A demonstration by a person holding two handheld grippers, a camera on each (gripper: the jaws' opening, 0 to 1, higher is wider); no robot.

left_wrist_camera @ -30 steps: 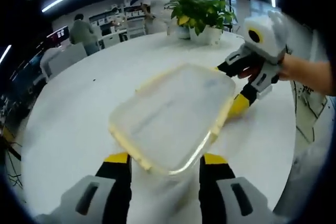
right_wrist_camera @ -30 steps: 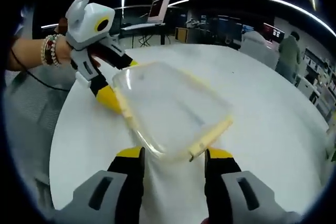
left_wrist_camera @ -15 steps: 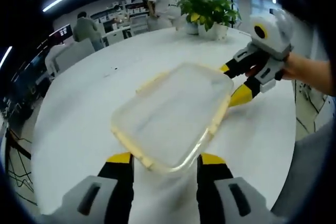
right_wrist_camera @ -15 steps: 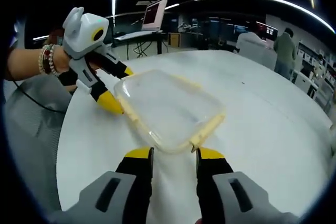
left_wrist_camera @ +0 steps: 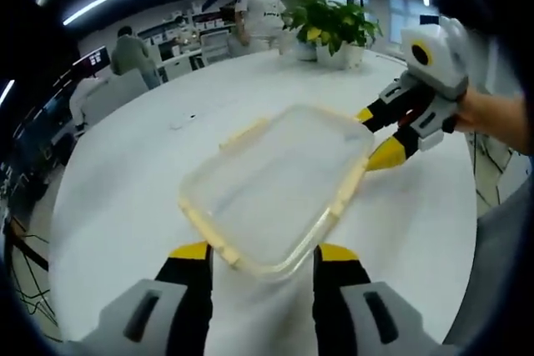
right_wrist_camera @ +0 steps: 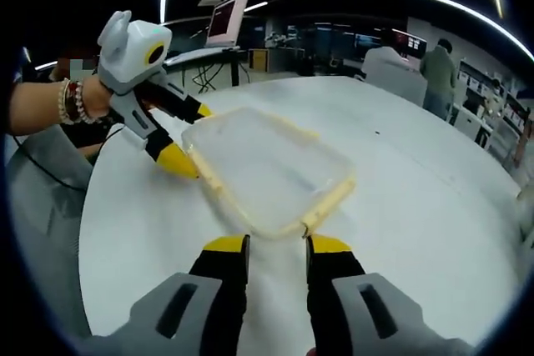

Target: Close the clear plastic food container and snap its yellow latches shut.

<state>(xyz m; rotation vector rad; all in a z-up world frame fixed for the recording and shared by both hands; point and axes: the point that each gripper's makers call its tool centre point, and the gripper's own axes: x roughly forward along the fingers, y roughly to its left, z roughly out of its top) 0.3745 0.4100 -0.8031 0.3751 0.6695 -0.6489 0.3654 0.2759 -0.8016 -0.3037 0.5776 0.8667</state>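
Container [left_wrist_camera: 279, 185]: clear, frosted-looking, pale yellow latches [right_wrist_camera: 327, 196] along rim. Worktop [left_wrist_camera: 125, 189]: plain white. Left tool [left_wrist_camera: 260, 258]: grey body, black jaws w/ yellow tips. Right tool [right_wrist_camera: 276, 249]: same grey/black/yellow. Plant [left_wrist_camera: 334, 18]: green leaves, some yellow, white pot. Bracelets [right_wrist_camera: 70, 101]: red + pale beads.

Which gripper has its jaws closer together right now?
The right gripper: its yellow-tipped jaws stand nearly together at the container's near corner. The left gripper's jaws stand wide apart.
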